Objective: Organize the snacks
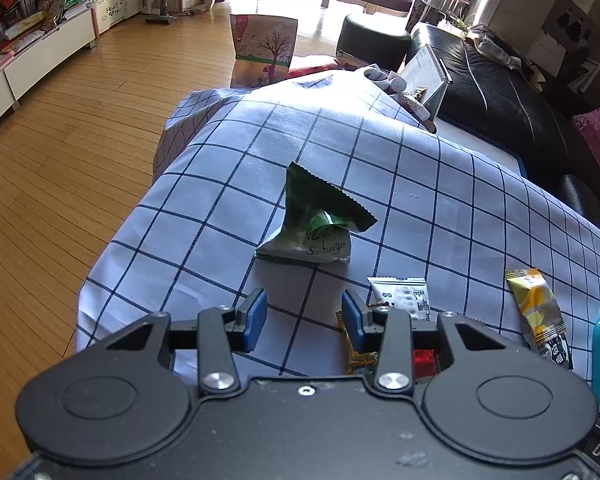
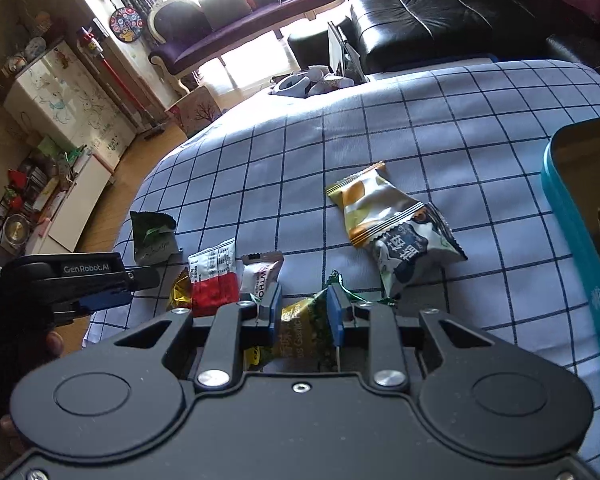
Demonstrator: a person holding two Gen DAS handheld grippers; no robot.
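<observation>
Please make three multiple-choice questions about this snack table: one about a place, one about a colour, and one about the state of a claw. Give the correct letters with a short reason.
1. Where is the teal tin relative to the snack packets, seen from the right wrist camera?
A. at the right edge of the view
B. at the far left
C. on the floor

2. What colour are the lines on the tablecloth?
A. red
B. dark blue
C. yellow

3. What is between the pads of the right claw?
A. nothing
B. a spoon
C. a green and yellow snack packet

Answers:
1. A, the teal tin stands at the right edge, beside the packets.
2. B, the tablecloth is pale with a dark blue grid.
3. C, the green and yellow snack packet lies between the blue pads of the right claw.
</observation>
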